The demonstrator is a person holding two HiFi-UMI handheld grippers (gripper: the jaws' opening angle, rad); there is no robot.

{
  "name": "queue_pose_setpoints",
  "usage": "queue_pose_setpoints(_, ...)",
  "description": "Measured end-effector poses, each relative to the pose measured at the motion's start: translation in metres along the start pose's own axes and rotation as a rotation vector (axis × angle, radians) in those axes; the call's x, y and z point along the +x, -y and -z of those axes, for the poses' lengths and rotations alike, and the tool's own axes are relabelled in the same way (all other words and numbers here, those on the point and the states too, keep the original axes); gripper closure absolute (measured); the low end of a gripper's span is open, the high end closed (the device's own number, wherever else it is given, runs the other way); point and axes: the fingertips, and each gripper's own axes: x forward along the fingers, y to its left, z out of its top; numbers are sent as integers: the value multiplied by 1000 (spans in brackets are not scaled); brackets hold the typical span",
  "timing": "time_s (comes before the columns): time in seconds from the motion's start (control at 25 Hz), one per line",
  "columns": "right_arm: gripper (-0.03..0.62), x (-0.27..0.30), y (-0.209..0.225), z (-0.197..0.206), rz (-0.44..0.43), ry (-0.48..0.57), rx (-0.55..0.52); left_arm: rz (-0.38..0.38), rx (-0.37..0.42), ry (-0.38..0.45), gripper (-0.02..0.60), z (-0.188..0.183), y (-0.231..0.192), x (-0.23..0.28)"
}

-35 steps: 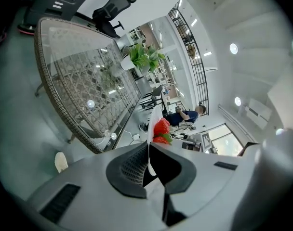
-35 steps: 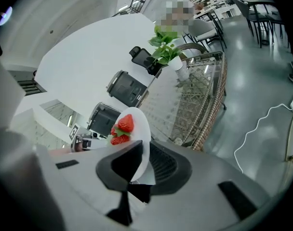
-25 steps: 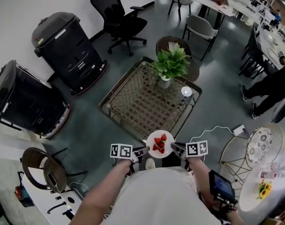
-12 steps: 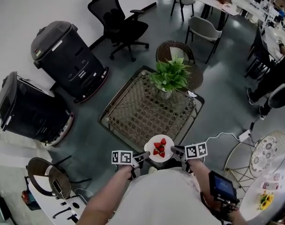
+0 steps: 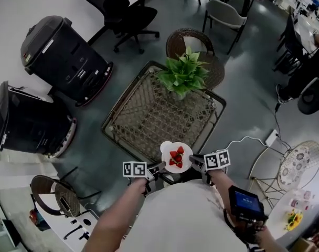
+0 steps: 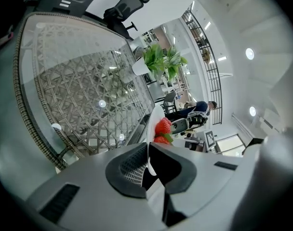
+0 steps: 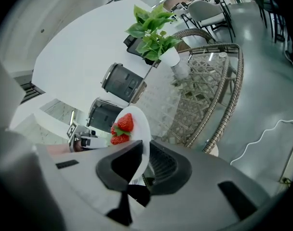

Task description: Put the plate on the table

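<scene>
"Plate [image 5: 176, 157] hangs over the table's [image 5: 149, 114] near corner. Wide glass top runs on to the plant [image 5: 181, 75]."
"Yes, the left gripper [image 5: 161, 166] and right gripper [image 5: 194, 161] pinch its rim tight, either side."

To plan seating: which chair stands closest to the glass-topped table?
The brown wicker chair behind the potted plant, right at the far edge of the table. The black office chair and the grey chair stand farther off.

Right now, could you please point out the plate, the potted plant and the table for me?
plate [image 5: 170, 147], head view, bare white rim at its upper left.
potted plant [image 5: 181, 73], head view, middle of its green leaves.
table [image 5: 149, 114], head view, bare woven top near its centre.
</scene>
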Motion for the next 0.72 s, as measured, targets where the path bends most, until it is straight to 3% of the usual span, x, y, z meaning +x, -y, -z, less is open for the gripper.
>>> queue_pose_setpoints(0.72, 563, 27, 41, -3, 30, -99, 29, -62, -47, -66, 571, -8, -39, 33)
